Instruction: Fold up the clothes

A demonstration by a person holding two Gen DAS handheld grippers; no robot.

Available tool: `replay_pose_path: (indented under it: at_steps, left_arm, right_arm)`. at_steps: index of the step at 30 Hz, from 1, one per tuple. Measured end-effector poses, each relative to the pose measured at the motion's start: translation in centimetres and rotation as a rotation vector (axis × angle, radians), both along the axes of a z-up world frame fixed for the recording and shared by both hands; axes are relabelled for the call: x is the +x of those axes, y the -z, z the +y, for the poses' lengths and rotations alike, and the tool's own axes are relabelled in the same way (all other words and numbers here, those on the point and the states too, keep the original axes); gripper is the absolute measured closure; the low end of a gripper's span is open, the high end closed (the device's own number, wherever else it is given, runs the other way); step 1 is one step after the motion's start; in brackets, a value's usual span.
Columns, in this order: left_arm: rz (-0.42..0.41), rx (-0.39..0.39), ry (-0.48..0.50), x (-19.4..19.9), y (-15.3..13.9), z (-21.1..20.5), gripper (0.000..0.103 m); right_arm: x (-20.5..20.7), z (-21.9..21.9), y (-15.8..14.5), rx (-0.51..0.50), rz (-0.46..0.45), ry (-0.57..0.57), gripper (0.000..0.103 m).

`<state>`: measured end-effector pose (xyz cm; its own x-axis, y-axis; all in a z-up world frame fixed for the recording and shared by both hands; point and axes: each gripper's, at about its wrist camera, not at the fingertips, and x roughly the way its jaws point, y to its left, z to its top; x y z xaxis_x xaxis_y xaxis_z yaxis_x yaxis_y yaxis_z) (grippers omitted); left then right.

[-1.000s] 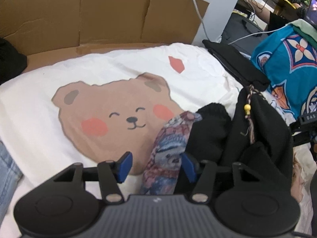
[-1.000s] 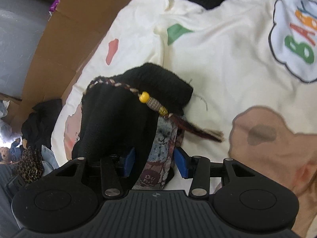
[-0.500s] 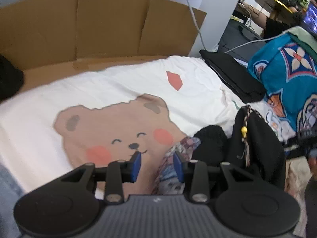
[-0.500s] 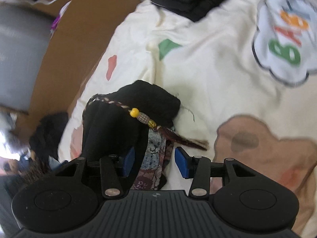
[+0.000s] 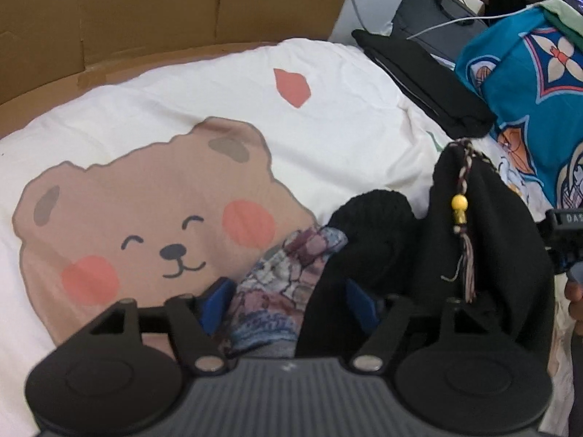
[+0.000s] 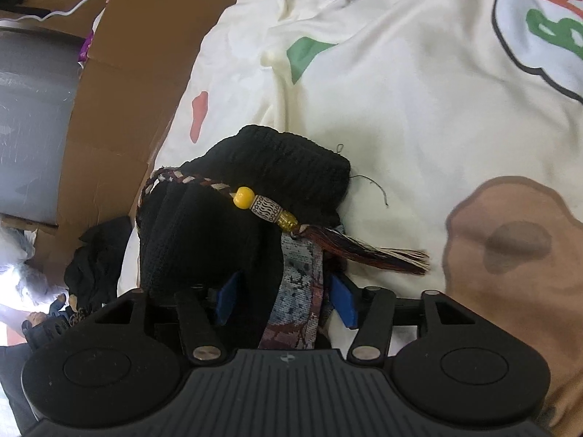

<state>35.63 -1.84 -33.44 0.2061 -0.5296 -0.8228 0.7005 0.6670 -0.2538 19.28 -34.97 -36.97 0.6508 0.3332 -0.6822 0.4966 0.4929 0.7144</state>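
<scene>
Closest to the left wrist camera, the left gripper (image 5: 288,300) has its two blue fingers (image 5: 215,302) apart, having just been opening. Between them sits a fold of the black knitted garment (image 5: 484,255) and its patterned blue-and-maroon panel (image 5: 277,291). The fingers stand beside the cloth without clearly pinching it, which reads as a release or a re-grip rather than a hold.

In the right wrist view, the right gripper (image 6: 284,300) also has its fingers (image 6: 227,296) apart, and they too have just been opening. The same patterned strip (image 6: 298,291) and black knit (image 6: 204,240) hang down between them; whether the pads still press the cloth is hard to tell, though a gap shows on the outer side. Both grippers flank one bundle, probably so that it can be set down together.

Just beyond the right fingers, a braided cord (image 6: 189,180) with a yellow bead (image 6: 244,196) and a tassel (image 6: 368,251) drapes across the top of the garment, so it could snag in a fold.

Past the fingers, the bundle rests on a cream bedspread (image 5: 182,98) printed with a smiling bear (image 5: 145,225), giving a soft flat place for folding.

Farther off lie a folded black item (image 5: 422,83) and a teal patterned cloth (image 5: 535,109), seemingly set aside. A cardboard wall (image 5: 145,7) stands at the back edge.
</scene>
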Motion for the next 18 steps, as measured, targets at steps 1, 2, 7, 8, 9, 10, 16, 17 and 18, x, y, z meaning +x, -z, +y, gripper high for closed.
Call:
replay_pose_path:
  at_steps: [1, 2, 7, 8, 9, 10, 16, 17, 18]
  left_arm:
    - [0.006, 0.007, 0.000, 0.1, 0.0, -0.2, 0.028]
    - [0.011, 0.014, 0.001, 0.2, 0.0, -0.4, 0.026]
    - [0.016, 0.065, 0.028, 0.1, -0.2, -1.7, 0.026]
    - [0.008, 0.079, 0.045, -0.1, -0.4, -1.9, 0.031]
    - [0.009, 0.079, 0.053, -0.2, -0.5, -1.8, 0.042]
    - [0.013, 0.075, 0.051, -0.3, -0.7, -1.6, 0.048]
    - [-0.015, 0.038, 0.053, -2.1, -2.4, -0.2, 0.091]
    - [-0.032, 0.029, 0.050, -2.5, -2.9, 0.1, 0.092]
    - [-0.046, 0.017, 0.044, -2.8, -3.4, 0.5, 0.093]
  right_arm:
    - [0.2, 0.1, 0.1, -0.003, -0.005, -0.001, 0.040]
    - [0.3, 0.3, 0.2, -0.007, -0.010, -0.001, 0.038]
    - [0.8, 1.0, 0.1, -0.035, -0.017, 0.004, 0.035]
    - [0.8, 1.1, 0.0, -0.035, -0.017, 0.001, 0.043]
    - [0.9, 0.9, -0.2, -0.029, -0.022, -0.012, 0.049]
    - [0.9, 0.8, -0.3, -0.024, -0.026, -0.026, 0.070]
    - [0.3, -0.2, -2.8, -0.102, -0.040, -0.091, 0.097]
    - [0.1, -0.4, -3.3, -0.118, -0.052, -0.096, 0.097]
    - [-0.1, -0.7, -3.8, -0.134, -0.063, -0.100, 0.098]
